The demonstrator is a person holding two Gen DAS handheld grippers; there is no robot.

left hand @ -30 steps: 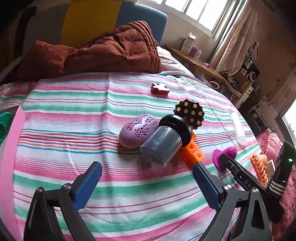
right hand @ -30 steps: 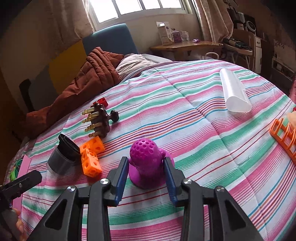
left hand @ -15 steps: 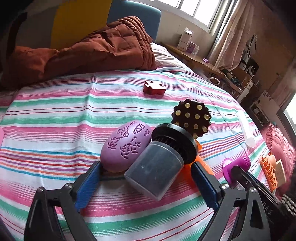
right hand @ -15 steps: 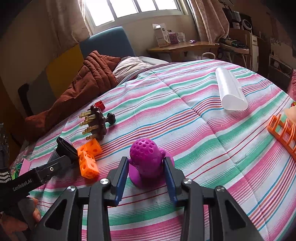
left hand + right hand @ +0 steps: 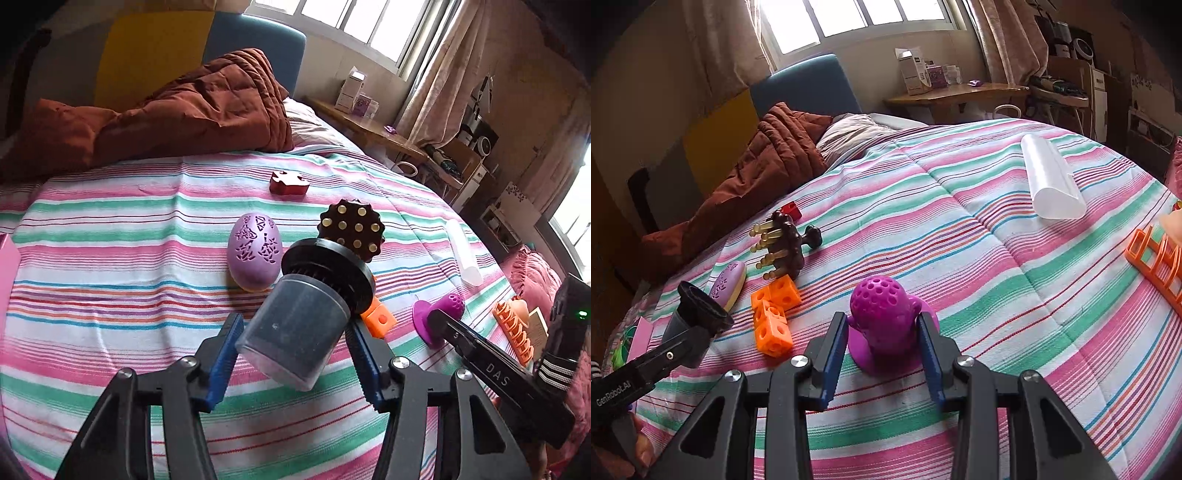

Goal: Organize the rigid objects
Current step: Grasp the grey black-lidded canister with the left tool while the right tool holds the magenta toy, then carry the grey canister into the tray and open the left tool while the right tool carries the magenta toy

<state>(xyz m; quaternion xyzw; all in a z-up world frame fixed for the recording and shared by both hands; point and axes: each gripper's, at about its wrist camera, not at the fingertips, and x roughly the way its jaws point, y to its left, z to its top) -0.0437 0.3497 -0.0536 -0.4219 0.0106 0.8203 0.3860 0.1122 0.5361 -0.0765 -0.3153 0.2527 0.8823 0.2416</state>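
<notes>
My left gripper [image 5: 293, 354] is shut on a grey cylinder with a black flanged end [image 5: 295, 332], also in the right wrist view [image 5: 696, 314]. Beside it lie a lilac egg-shaped shell [image 5: 255, 254], a brown studded massager [image 5: 352, 229], orange cubes [image 5: 376, 319] and a red puzzle piece [image 5: 288, 182]. My right gripper [image 5: 882, 339] is shut on a magenta perforated knob with a flat base [image 5: 882, 314], resting on the striped bedspread [image 5: 979, 258]; it shows in the left wrist view [image 5: 437, 317].
A clear plastic tube [image 5: 1049, 177] lies far right. An orange rack [image 5: 1156, 258] sits at the right edge. A brown quilt [image 5: 166, 110] is heaped at the bed's head. A wooden desk [image 5: 956, 96] stands beyond the bed.
My left gripper moved forward over the grey cylinder and closed its fingers on it. The lilac egg now lies apart, behind the cylinder. The right gripper has stayed on the magenta knob.
</notes>
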